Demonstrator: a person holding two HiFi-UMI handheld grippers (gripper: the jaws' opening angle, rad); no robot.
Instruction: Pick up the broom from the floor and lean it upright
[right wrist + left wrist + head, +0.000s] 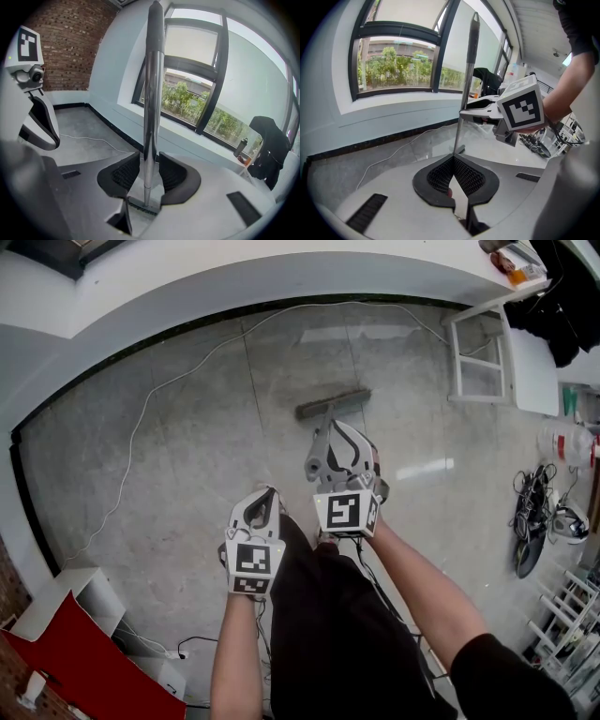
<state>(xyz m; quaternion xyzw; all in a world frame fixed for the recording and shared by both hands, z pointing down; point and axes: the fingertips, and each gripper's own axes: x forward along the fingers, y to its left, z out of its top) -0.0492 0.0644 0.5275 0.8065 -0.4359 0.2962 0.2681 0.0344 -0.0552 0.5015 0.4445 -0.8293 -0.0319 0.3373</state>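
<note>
Presently found the grey broom (333,404) upright, with its bristle head down on the grey polished floor (187,484), a little out from the curved white wall (234,287). Traced its silver metal handle (152,93) up into the right gripper (339,439). Recorded that gripper as released: found the pads spread to either side of the shaft, with no firm pinch visible. Recorded the left gripper (262,498) as clenched on nothing, pad tips meeting. Placed it just beside the right one and nearer the person, well back from the handle.

Containers:
- Logged a white open box unit (89,592) at lower left, beside a red panel (84,662). Could not see into it.
- Logged a clear plastic bottle (565,442) at the right edge. Could not judge its contents.
- Logged a dark bottle (240,147) on the window sill in the right gripper view. Too small to read further.

Hidden or unclear:
- Lost most of the handle behind the right gripper in the head view.
- Saw only part of a white open-frame stand (478,352) under the ledge at upper right.
- Noted a black garment (562,306) cut off by the top right corner.
- Noted a tangle of black cables (530,521) near the right edge. Could not separate its items.
- Followed a thin white cord (141,427) across the floor until it dropped out of sight at lower left.
- Found the floor nearest the camera covered by dark trousers (328,634).
</note>
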